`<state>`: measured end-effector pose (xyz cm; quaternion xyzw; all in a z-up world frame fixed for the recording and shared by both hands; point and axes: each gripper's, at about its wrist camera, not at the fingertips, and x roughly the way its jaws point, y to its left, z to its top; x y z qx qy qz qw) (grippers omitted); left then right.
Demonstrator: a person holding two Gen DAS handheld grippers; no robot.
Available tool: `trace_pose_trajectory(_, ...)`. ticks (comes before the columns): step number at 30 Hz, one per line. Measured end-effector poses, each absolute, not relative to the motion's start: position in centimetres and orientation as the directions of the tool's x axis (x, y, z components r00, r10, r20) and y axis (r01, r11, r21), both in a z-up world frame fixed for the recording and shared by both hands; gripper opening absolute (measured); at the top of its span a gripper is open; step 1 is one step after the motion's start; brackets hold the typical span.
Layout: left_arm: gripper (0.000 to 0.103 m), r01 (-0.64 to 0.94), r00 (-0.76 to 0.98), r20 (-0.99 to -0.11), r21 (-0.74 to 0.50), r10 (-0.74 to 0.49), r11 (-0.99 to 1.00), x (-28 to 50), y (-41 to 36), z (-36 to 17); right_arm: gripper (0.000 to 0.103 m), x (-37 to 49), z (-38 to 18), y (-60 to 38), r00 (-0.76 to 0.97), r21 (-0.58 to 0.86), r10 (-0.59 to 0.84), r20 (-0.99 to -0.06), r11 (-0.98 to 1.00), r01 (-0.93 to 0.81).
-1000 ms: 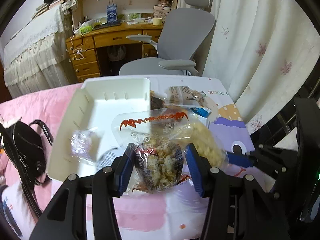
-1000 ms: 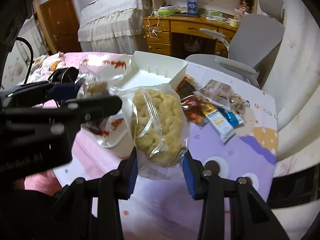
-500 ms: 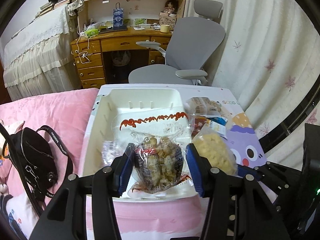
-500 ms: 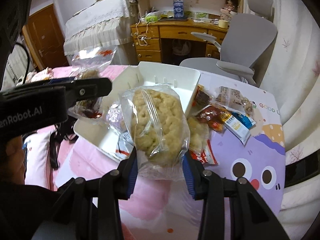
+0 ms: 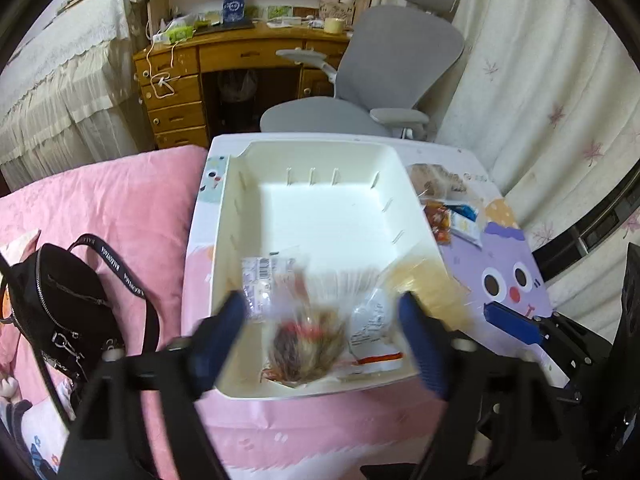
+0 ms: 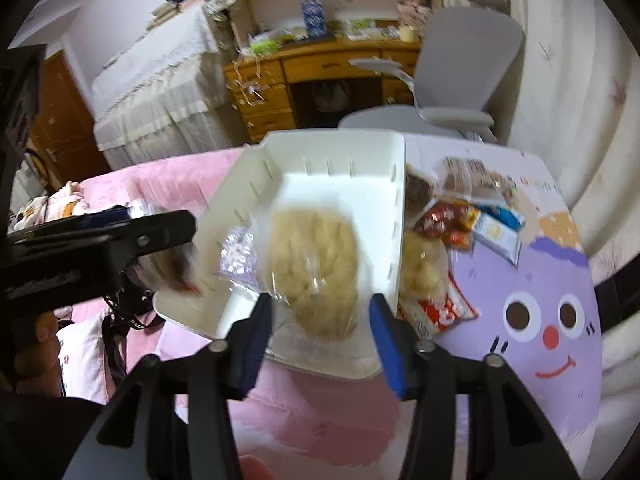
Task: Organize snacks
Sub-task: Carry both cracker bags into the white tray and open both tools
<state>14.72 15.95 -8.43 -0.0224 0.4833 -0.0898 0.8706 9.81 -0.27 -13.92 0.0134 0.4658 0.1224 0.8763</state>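
Two grippers over one white bin [image 5: 240,216]: left gripper [image 5: 322,328] and right gripper [image 6: 320,320] both opening, pads clear of one snack bag apiece.

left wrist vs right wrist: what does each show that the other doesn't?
Only the left wrist view: the black bag in full on the pink bedding, and the brown snack bag blurred between the left gripper's opening jaws, clear of both pads, over the tray's near end.

Only the right wrist view: the pale yellow snack bag seen whole between the right gripper's opening jaws, a brown door, and the red-and-white packet beside the tray.

Both: the white tray, the grey chair, the wooden desk and loose snack packets on the purple cartoon table cover.
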Motion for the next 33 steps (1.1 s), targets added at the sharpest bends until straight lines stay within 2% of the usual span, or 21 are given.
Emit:
trace_pose_trajectory(10, 0.083, 0.157, 0.476, -0.852, -0.164, -0.22, 0.974, 14.6, 15.7, -9.4, 0.054, 8.2, -14.4, -0.8, 0.52, 0.13, 0.184, -0.834, 0.982, -0.138)
trace_pose_trajectory(19, 0.083, 0.223, 0.376, -0.881, -0.214, -0.287, 0.951, 12.8, 12.2, -11.4, 0.054, 5.4, -15.6, -3.8, 0.452, 0.106, 0.123, -0.884, 0.992, -0.063)
trace_pose_trajectory(26, 0.083, 0.274, 0.336, -0.896, -0.203, -0.291, 0.94, 11.5, 8.9, -11.1, 0.054, 4.5, -16.2, -8.0, 0.439, 0.131, 0.126, -0.89, 0.991, -0.018)
trace_pose_trajectory(33, 0.083, 0.178, 0.31, -0.912, -0.224, -0.27, 0.958, 9.7, 6.0, -11.2, 0.054, 4.6, -16.6, -12.5, 0.42, 0.158, 0.177, -0.89, 0.984, -0.078)
